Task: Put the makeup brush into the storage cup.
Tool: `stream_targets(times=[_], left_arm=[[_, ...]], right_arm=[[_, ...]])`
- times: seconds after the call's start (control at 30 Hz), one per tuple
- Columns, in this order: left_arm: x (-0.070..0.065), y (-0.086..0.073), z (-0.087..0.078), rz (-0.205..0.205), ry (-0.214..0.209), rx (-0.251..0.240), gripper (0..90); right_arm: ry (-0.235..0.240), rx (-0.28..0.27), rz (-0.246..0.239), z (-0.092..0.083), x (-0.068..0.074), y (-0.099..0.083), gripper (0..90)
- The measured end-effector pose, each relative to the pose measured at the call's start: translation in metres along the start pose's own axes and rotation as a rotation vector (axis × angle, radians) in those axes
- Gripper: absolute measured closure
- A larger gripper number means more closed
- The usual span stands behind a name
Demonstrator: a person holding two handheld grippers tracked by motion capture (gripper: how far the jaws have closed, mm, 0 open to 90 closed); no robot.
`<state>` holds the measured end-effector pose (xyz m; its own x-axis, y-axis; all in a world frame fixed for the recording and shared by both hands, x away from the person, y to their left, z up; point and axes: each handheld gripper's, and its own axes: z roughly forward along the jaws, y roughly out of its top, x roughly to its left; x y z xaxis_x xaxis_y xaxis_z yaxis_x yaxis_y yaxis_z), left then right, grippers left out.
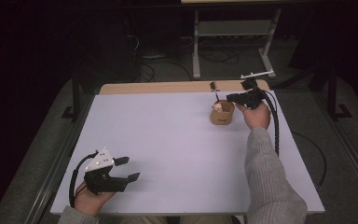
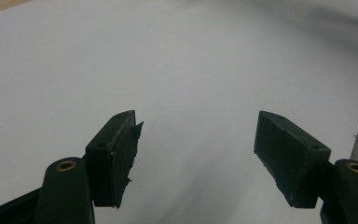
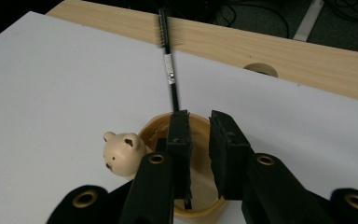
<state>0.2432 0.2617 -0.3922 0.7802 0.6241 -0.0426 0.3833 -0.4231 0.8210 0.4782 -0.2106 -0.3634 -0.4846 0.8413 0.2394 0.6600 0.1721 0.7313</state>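
Note:
A tan cup (image 1: 223,115) (image 3: 154,129) stands at the back right of the white table, with a small cream bear figure (image 1: 217,107) (image 3: 120,154) on its rim. A thin black brush (image 1: 214,88) (image 3: 169,65) stands tilted in the cup, bristles up. My right gripper (image 1: 230,98) (image 3: 200,126) hovers over the cup with a narrow gap between its jaws. The brush handle runs behind the left jaw, not through the gap. My left gripper (image 1: 130,169) (image 2: 196,135) is wide open and holds nothing, low over the front left of the table.
The white tabletop (image 1: 168,135) has a bare wooden strip (image 1: 168,87) (image 3: 307,56) along its back edge, with a round hole (image 3: 260,70) in it. Beyond the table stand a metal stand (image 1: 233,42) and floor cables. The right gripper's cable (image 1: 276,126) hangs beside the grey sleeve.

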Motion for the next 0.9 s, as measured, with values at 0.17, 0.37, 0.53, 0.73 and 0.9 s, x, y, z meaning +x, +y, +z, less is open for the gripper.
stream_targets(times=[0.17,0.37,0.53,0.73,0.9], left_arm=[[0.0,0.0,0.0,-0.002,0.0,-0.001,29.7],[0.001,0.0,0.001,0.0,0.004,0.005,29.6],[0.001,0.001,0.001,0.0,0.006,0.006,29.5],[0.001,0.001,0.001,0.004,0.007,0.006,29.5],[0.0,0.001,0.0,-0.001,0.015,-0.002,29.4]], right_arm=[[0.01,-0.012,-0.015,-0.007,0.002,-0.001,72.6],[0.02,-0.017,-0.027,-0.016,0.002,-0.004,67.7],[0.029,-0.019,-0.043,-0.021,0.003,-0.008,62.7],[0.048,-0.023,-0.059,-0.026,0.003,-0.013,56.7],[0.062,-0.036,-0.07,-0.03,0.005,-0.017,52.0]])
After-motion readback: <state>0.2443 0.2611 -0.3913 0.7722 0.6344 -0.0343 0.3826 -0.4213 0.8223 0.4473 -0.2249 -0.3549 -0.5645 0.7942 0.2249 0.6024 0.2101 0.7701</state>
